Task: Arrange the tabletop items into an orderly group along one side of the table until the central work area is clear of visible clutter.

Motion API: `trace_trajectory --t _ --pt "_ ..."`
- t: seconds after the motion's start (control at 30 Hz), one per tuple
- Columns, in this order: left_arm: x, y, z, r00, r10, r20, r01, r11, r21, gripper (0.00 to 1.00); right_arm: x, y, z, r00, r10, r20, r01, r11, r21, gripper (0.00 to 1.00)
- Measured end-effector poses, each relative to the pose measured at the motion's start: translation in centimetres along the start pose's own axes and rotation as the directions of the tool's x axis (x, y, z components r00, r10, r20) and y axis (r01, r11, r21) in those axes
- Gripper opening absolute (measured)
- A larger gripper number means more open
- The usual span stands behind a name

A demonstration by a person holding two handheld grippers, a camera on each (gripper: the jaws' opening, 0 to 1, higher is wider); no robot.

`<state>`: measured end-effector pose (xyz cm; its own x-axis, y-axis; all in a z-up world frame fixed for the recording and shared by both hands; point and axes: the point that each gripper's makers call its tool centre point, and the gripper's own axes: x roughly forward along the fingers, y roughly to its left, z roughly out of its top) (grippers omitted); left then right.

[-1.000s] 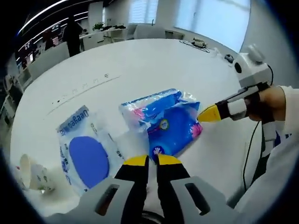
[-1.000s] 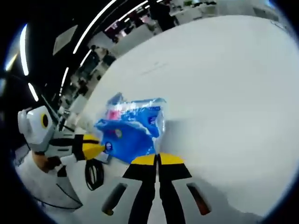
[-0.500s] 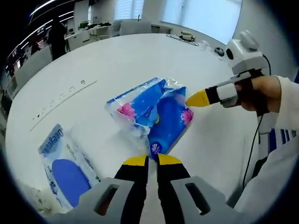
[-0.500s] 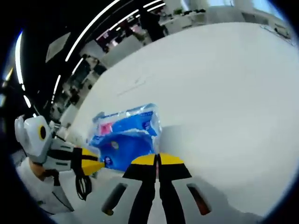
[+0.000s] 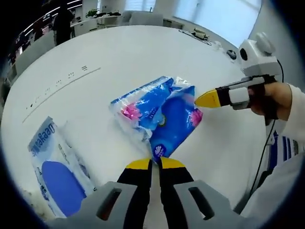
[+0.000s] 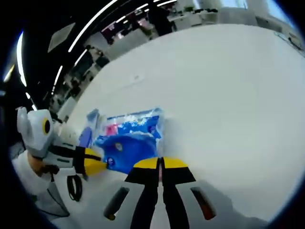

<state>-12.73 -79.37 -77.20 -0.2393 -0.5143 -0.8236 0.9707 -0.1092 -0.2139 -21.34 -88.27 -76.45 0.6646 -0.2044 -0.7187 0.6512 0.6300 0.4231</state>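
A blue plastic tissue pack (image 5: pixel 159 117) with pink flowers lies on the white table (image 5: pixel 119 57). My left gripper (image 5: pixel 156 164) is shut, its yellow tips right at the pack's near edge. My right gripper (image 5: pixel 206 99) comes in from the right, shut, with its tip against the pack's right corner. In the right gripper view the same pack (image 6: pixel 131 138) lies just beyond my right gripper (image 6: pixel 159 163), and the left gripper (image 6: pixel 94 166) touches its lower left corner. Whether either gripper pinches the film is unclear.
A white wipes pack with a blue oval (image 5: pixel 52 169) lies flat to the left of the tissue pack. Small items (image 5: pixel 200 33) sit at the table's far end. A black cable (image 6: pixel 74 187) hangs by the near edge. A person (image 5: pixel 62 19) stands far off.
Both views have shifted. The tissue pack has kept its place between the two gripper tips, while the wipes pack has slid further left in the left gripper view. A paper cup has left that view.
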Motion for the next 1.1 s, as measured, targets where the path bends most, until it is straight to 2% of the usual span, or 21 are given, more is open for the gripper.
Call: trace_trajectory --t 0.1,0.33,0.57,0.63,0.73,0.83,0.9,0.93,1.0,1.1 --pt "0.1 -0.1 -0.2 1.000 -0.008 -0.003 0.008 1.000 -0.024 0.02 0.0 -0.1 0.1 1.000 0.008 0.010 -0.008 0.999 0.039 0.00" --pt "0.0 0.1 -0.1 1.000 -0.003 -0.005 0.003 0.999 -0.038 0.02 0.1 0.1 0.1 1.000 0.012 0.015 -0.013 0.999 0.050 0.00" --pt "-0.6 0.1 -0.1 1.000 0.010 0.001 -0.010 0.999 -0.033 0.06 -0.3 0.4 0.2 1.000 0.016 0.018 -0.017 1.000 0.009 0.00" --pt "-1.0 0.5 -0.1 0.999 0.039 0.012 -0.038 0.999 -0.036 0.15 -0.6 0.5 0.4 1.000 0.012 0.029 -0.011 1.000 -0.003 0.03" --pt "-1.9 0.9 0.0 0.997 0.068 0.034 -0.067 0.997 -0.043 0.29 -1.3 0.7 0.4 0.999 0.020 0.046 -0.019 1.000 -0.012 0.13" --pt "-3.0 1.0 0.1 0.995 0.084 0.056 -0.081 0.995 -0.055 0.32 -1.9 1.4 0.2 0.998 0.048 0.052 -0.046 0.998 -0.030 0.21" --pt "-3.8 1.0 0.0 0.993 0.093 0.069 -0.089 0.994 -0.056 0.35 -2.6 1.7 0.1 0.997 0.040 0.063 -0.037 0.998 -0.053 0.29" --pt "-4.2 1.0 0.3 0.990 0.095 0.106 -0.093 0.995 -0.031 0.38 -3.1 2.1 -0.1 0.997 0.048 0.065 -0.043 0.997 -0.068 0.33" --pt "-5.0 1.0 0.4 0.983 0.115 0.143 -0.115 0.993 -0.005 0.50 -3.7 2.6 -0.3 0.995 0.058 0.076 -0.052 0.996 -0.078 0.39" --pt "-6.2 0.8 -0.3 0.979 0.138 0.149 -0.139 0.990 -0.008 0.64 -4.6 3.4 -1.0 0.993 0.088 0.084 -0.081 0.994 -0.079 0.46"
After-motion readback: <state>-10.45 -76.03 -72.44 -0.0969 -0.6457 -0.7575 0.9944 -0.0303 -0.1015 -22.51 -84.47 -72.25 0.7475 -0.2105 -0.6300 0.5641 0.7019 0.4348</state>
